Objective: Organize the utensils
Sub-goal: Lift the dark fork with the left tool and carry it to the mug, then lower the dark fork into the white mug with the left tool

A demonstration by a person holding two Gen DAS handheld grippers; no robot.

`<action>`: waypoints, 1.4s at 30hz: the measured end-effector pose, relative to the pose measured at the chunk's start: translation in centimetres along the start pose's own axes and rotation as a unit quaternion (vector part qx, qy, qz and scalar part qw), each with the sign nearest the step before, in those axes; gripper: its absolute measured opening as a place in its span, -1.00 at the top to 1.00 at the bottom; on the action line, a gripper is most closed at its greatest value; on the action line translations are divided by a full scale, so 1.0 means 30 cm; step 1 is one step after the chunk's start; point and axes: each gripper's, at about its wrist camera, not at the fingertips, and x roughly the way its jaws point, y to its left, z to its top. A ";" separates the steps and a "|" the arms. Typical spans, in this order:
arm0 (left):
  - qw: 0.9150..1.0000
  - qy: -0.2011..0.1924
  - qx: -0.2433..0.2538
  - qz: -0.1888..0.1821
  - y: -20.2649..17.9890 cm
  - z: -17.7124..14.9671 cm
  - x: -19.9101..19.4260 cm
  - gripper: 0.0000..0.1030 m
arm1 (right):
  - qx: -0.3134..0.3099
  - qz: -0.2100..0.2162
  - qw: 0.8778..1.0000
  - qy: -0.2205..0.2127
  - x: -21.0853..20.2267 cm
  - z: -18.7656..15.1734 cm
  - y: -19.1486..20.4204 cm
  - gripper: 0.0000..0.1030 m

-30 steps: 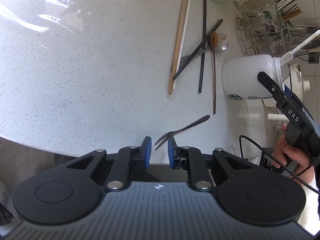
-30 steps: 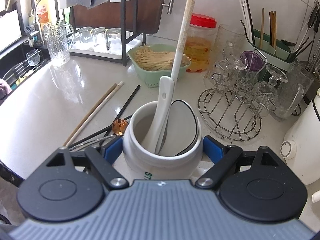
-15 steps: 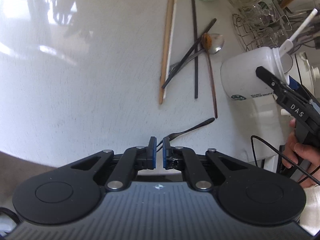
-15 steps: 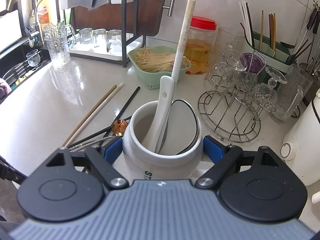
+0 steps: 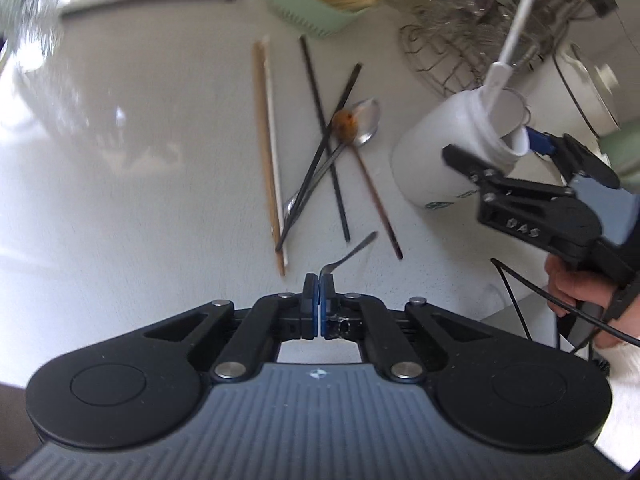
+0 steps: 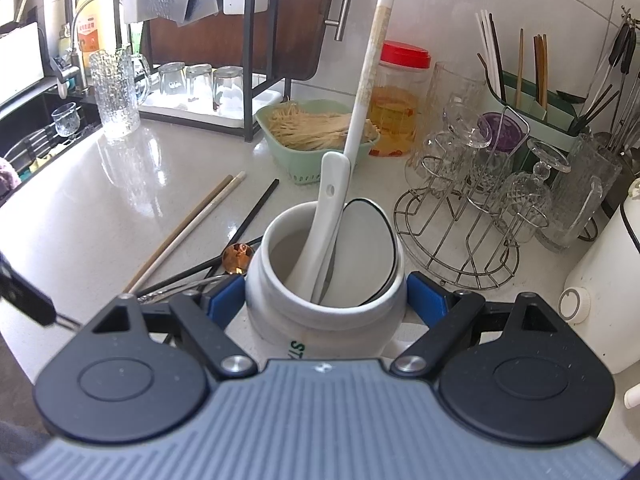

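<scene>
My left gripper [image 5: 319, 280] is shut on the tine end of a metal fork [image 5: 354, 252]. Its handle sticks out ahead to the right, above the counter. Beyond it, loose chopsticks [image 5: 266, 152], black chopsticks [image 5: 324, 136] and metal spoons [image 5: 362, 122] lie crossed on the counter. My right gripper [image 6: 326, 302] is shut on a white ceramic jar [image 6: 320, 320], a blue pad pressed on each side. The jar [image 5: 444, 152] holds a white ceramic spoon [image 6: 324, 216], a long white handle [image 6: 370, 68] and a black-rimmed dish [image 6: 368, 248]. A hand [image 5: 576, 284] holds the right gripper [image 5: 500, 148].
A green basket of thin sticks [image 6: 316, 128], a wire rack of glasses [image 6: 480, 216], a red-lidded jar [image 6: 396, 100] and a green cutlery holder [image 6: 532, 100] stand behind. A white kettle [image 6: 604, 292] is at the right, a sink [image 6: 36, 136] at the left.
The left jaws closed onto the fork's tines and the gripper rose and rolled, lifting the fork off the counter. The right gripper and jar stayed still.
</scene>
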 end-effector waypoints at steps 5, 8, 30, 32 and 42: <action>0.999 -0.002 0.046 0.012 -0.036 0.063 -0.067 0.99 | 0.002 -0.004 1.000 -0.004 -0.002 -0.004 0.006 -0.74; 0.998 -0.003 0.068 0.016 -0.056 0.103 -0.097 0.99 | 0.002 -0.006 1.000 -0.006 -0.003 -0.006 0.008 -0.74; 0.961 0.010 0.270 0.064 -0.346 0.361 -0.387 0.99 | 0.003 -0.010 1.000 -0.012 -0.007 -0.006 0.011 -0.74; 0.957 0.013 0.282 0.068 -0.374 0.380 -0.390 0.99 | 0.003 -0.009 1.000 -0.013 -0.008 -0.007 0.011 -0.74; 0.940 0.029 0.332 0.077 -0.517 0.443 -0.345 0.99 | -0.004 0.001 1.000 -0.022 -0.017 -0.022 0.006 -0.74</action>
